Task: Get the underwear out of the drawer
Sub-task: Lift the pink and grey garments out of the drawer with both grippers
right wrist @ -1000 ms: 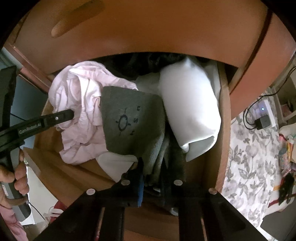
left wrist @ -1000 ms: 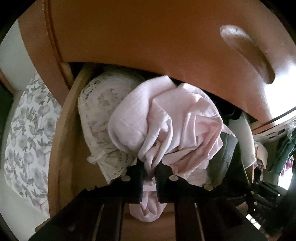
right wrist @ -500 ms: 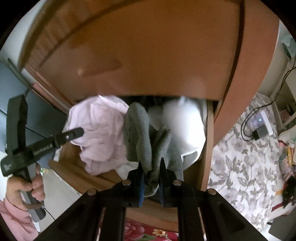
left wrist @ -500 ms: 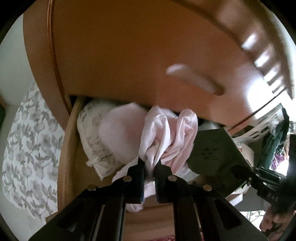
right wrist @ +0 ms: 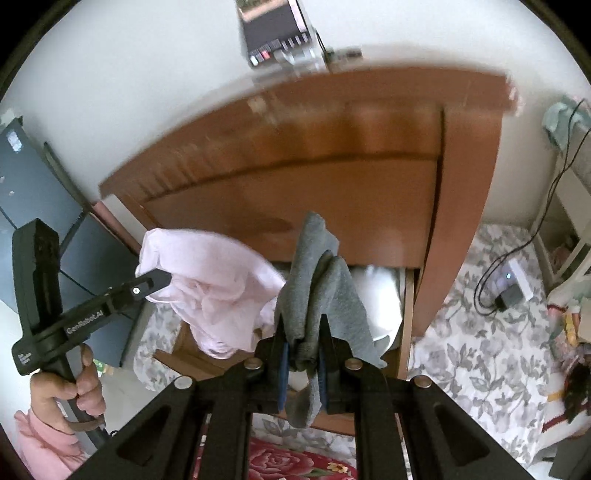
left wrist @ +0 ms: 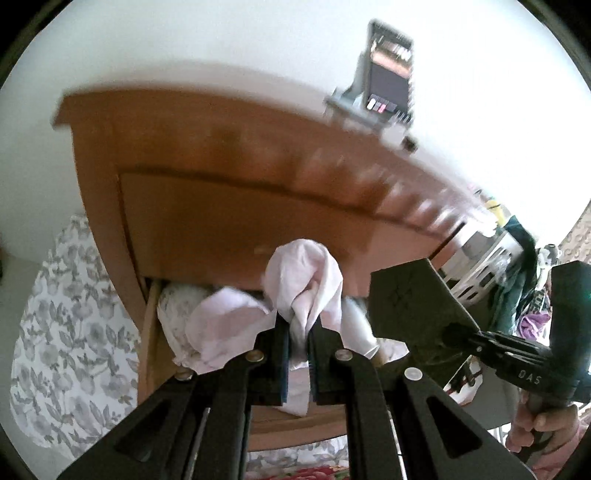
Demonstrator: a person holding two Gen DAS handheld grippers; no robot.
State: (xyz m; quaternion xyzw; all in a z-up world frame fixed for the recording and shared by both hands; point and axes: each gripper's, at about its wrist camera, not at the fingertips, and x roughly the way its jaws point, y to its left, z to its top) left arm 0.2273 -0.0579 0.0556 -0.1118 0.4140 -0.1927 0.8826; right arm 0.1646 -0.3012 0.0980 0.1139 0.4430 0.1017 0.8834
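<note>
My left gripper (left wrist: 299,332) is shut on a pale pink piece of underwear (left wrist: 310,280), held up above the open bottom drawer (left wrist: 151,332) of a brown wooden dresser (left wrist: 229,199). The right wrist view shows that pink piece (right wrist: 214,291) hanging from the left gripper (right wrist: 162,278), level with the drawer. My right gripper (right wrist: 303,332) is shut on a grey piece of underwear (right wrist: 317,291), raised in front of the drawer (right wrist: 406,321). That grey garment (left wrist: 410,306) appears flat and dark at the right of the left wrist view. White folded clothes (right wrist: 376,299) remain in the drawer.
A lace-patterned white garment (left wrist: 177,310) lies at the drawer's left end. Floral grey-and-white flooring (right wrist: 480,332) surrounds the dresser, with a cable and charger (right wrist: 509,295) at right. A small mirror stand (right wrist: 277,33) sits on the dresser top. A hand (right wrist: 66,391) grips the left gripper's handle.
Both grippers have risen and pulled back from the drawer, lifting the pink and grey garments out with them. The dresser top and wall have come into view.
</note>
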